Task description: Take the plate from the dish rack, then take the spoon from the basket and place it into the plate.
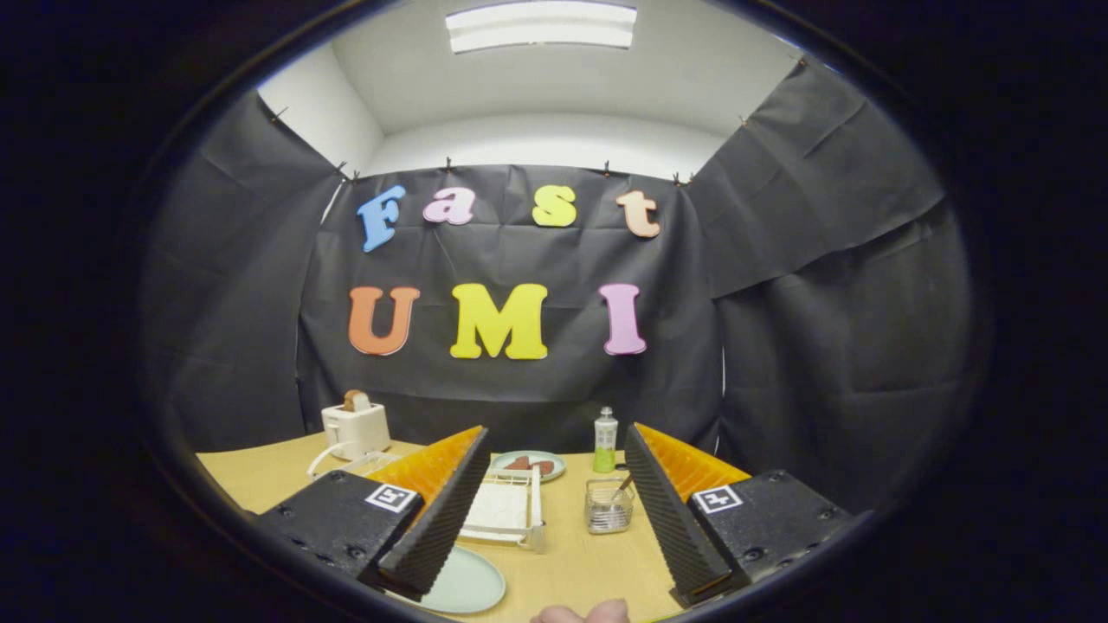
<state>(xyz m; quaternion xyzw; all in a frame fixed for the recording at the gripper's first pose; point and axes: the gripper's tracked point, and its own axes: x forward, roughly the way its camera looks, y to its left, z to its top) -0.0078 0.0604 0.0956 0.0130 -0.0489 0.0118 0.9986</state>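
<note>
Pale-green plate (467, 584) is already lying just in front of the dish rack (506, 510), while the wide-open, empty gripper (554, 554) is facing the spoon (623, 486) waiting in its basket (608, 506) beside that rack.

Black cloth walls (805, 285) enclose a tan wooden table (580, 562) under a white ceiling's light panel (541, 24).

The gripper (554, 519) is held level, pointing forward along its two fingers (441, 510); the fingers stand wide apart, with nothing between them and neither pressing on anything; each finger slants inward toward its tip, ridged inner faces turned toward each other; the two bodies behind them each carry a small square marker on top; low between the fingers, a bit of the person's hand (582, 613) shows, just the tops of a couple of fingers or knuckles.
</note>
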